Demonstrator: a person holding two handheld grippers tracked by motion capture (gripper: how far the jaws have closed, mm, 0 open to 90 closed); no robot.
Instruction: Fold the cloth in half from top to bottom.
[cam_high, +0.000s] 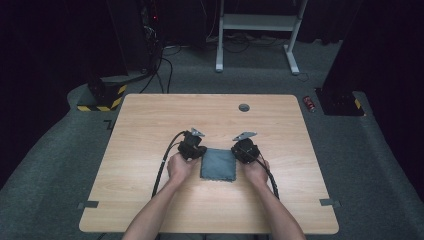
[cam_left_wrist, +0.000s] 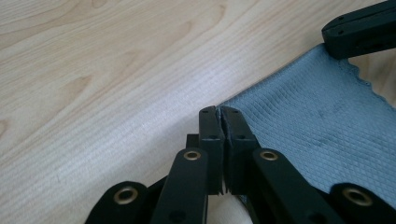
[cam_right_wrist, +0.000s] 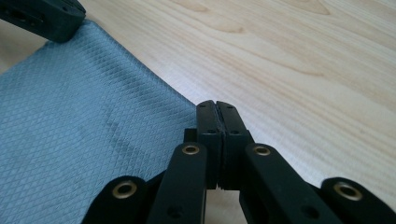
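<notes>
Where both forearms come in low over the bench (cam_high: 150, 120), each hand wraps a pair of tongs, wrists angled inward toward one grey cloth (cam_high: 219, 164). Left tongs (cam_left_wrist: 221, 112): jaws pressed together on the cloth's corner, cloth stretching away to the other pair. Right tongs (cam_right_wrist: 216, 106): jaws likewise clamped, seemingly on the opposite corner, though the fabric between the pads is hard to make out. Cloth sits near the bench middle, between the two hands, lying mostly flat. Count: one cloth, two tongs, two hands. One small dark round insert (cam_high: 244, 107) near the bench's far edge.
</notes>
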